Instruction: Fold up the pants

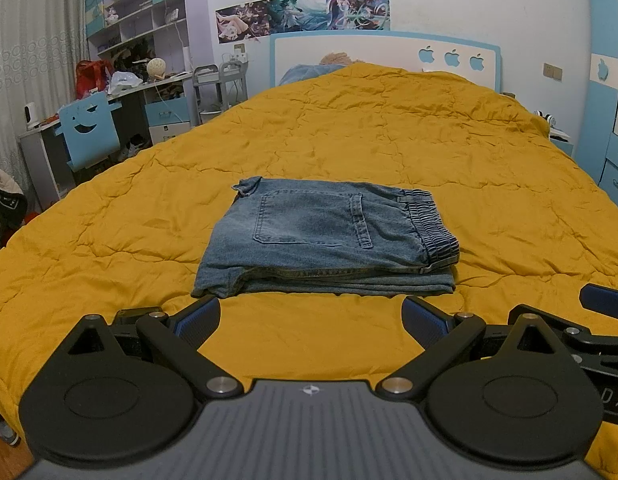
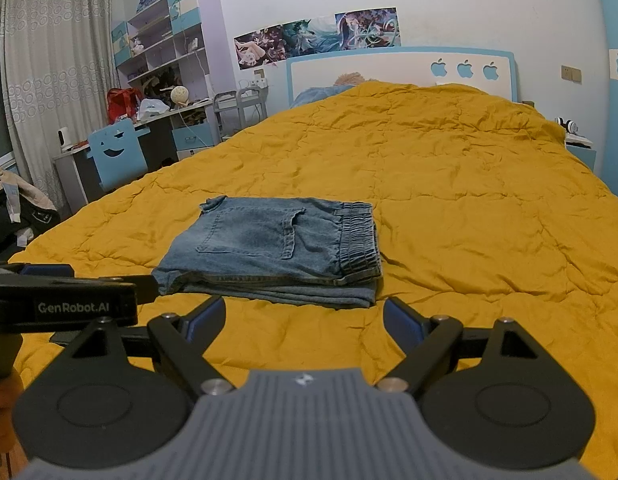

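Observation:
A pair of blue denim pants (image 1: 325,236) lies folded into a compact stack on the yellow quilt (image 1: 389,140), back pocket up, elastic waistband at the right. The pants also show in the right wrist view (image 2: 273,250). My left gripper (image 1: 311,320) is open and empty, just short of the stack's near edge. My right gripper (image 2: 303,320) is open and empty, also just short of the near edge. The left gripper's body shows at the left of the right wrist view (image 2: 61,300), and a right fingertip (image 1: 605,300) shows at the right of the left wrist view.
The quilt covers a wide bed with a blue-and-white headboard (image 1: 385,56). A desk with a blue chair (image 1: 89,132) and shelves (image 1: 137,12) stands at the left. A nightstand (image 1: 561,140) stands at the far right.

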Available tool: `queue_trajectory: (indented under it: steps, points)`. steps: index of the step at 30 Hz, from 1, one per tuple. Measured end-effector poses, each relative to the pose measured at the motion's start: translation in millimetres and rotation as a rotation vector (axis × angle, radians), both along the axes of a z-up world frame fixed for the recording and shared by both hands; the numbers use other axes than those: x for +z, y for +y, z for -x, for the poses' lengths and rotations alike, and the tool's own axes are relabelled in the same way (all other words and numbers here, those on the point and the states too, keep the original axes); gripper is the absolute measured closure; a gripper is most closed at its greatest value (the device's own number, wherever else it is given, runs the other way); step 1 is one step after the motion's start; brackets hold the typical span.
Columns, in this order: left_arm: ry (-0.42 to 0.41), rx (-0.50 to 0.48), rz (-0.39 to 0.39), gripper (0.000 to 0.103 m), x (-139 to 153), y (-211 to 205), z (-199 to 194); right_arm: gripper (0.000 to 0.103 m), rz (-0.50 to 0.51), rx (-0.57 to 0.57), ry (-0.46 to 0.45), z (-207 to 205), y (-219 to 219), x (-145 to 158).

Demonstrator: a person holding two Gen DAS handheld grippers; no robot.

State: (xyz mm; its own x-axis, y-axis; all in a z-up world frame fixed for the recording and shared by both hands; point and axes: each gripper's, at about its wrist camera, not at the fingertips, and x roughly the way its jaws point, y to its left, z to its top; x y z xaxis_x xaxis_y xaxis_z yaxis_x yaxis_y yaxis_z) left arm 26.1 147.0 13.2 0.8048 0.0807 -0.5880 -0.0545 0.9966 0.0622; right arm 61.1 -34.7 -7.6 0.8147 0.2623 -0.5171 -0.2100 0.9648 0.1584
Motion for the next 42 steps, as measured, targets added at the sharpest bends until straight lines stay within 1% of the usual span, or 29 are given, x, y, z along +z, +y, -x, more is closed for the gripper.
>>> queue_trajectory:
  steps: [42]
  points:
    - [-0.005, -0.003, -0.007, 0.0, 2.6, -0.3, 0.3, 0.021, -0.006, 0.005, -0.001, 3.6, 1.1, 1.2]
